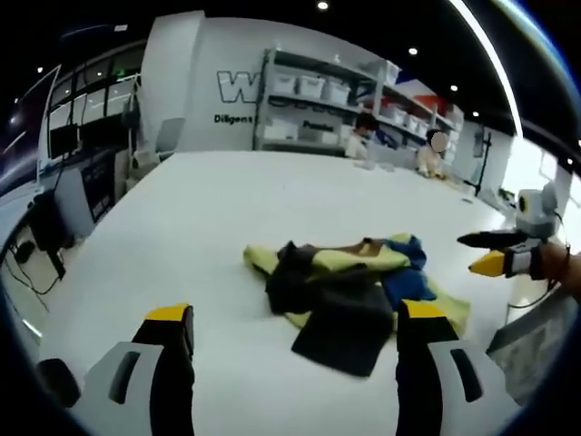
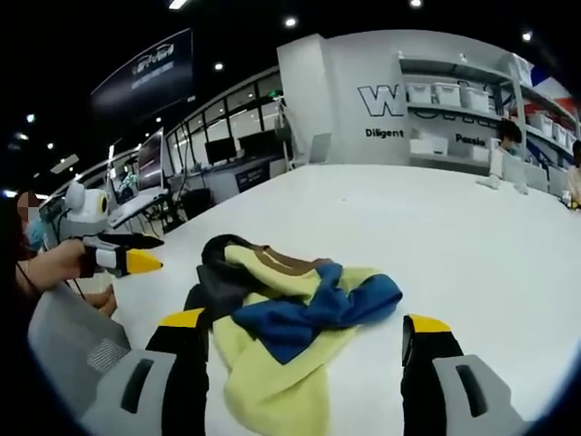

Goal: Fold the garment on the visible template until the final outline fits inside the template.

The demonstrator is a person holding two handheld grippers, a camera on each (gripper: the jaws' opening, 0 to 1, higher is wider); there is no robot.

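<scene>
We hold the left tongs [image 1: 295, 331] wide apart and empty above the white table [image 1: 182, 209], the crumpled yellow, blue and dark garment [image 1: 349, 282] lying between their tips towards 12 o'clock; our right tongs [image 2: 304, 341] also gape wide, the garment [image 2: 290, 309] heaped just ahead

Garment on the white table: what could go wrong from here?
1. The garment lies crumpled, its yellow, blue and dark layers overlapping, so a pinch may catch several layers and fold it crooked.
2. No template outline shows near the heap on the table, so the fold may be hard to check against it.
3. Both the left gripper and the right gripper are open and apart from the cloth.
</scene>
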